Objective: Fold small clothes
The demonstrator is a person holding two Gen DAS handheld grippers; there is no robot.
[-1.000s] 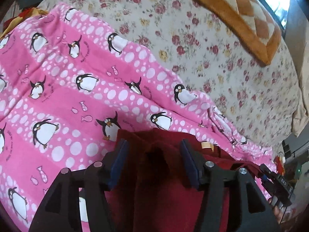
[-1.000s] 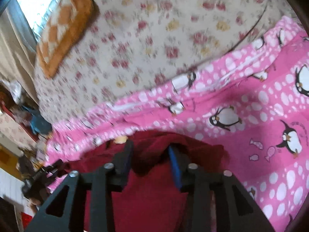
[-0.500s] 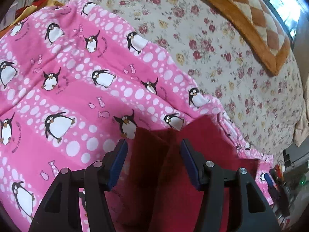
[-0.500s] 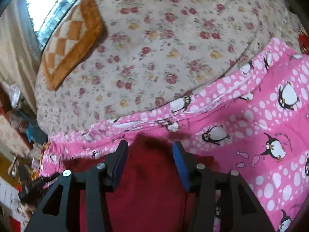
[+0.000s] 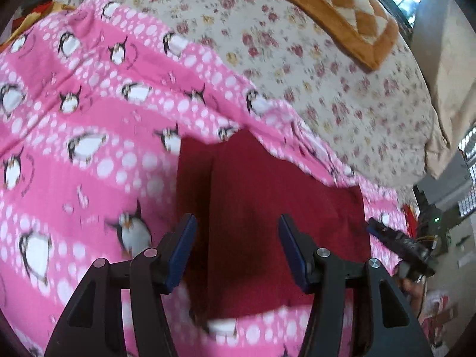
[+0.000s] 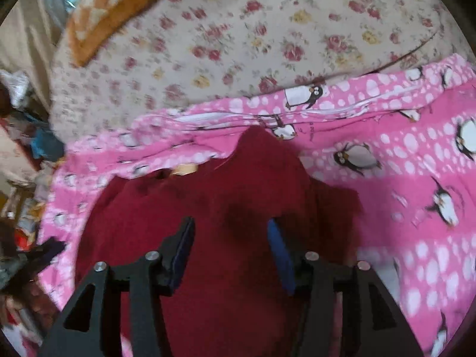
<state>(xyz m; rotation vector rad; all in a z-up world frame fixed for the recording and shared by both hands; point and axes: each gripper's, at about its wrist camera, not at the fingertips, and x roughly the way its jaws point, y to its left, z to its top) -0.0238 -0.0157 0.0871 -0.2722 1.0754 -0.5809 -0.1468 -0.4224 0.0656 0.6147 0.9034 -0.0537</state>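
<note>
A dark red garment (image 5: 267,178) lies spread on a pink penguin blanket (image 5: 89,119). My left gripper (image 5: 238,250) hovers over its left part, open, its blue pads apart with only flat cloth below them. In the right wrist view the same garment (image 6: 238,184) shows a beige neck label (image 6: 184,169) at its far edge. My right gripper (image 6: 230,250) is above the garment's middle; its jaws are opening and the pads do not press the cloth. The right gripper (image 5: 386,235) also shows at the garment's right edge in the left wrist view.
The pink blanket (image 6: 416,178) covers a bed with a floral sheet (image 5: 297,44). An orange checked cushion (image 5: 342,6) lies at the far side. Beyond the bed's edge there is clutter (image 6: 26,148) on the floor.
The bunched red cloth between both grippers' fingers now lies flat. The right jaws have widened off it. Both grippers have drawn back, so more of the garment shows.
</note>
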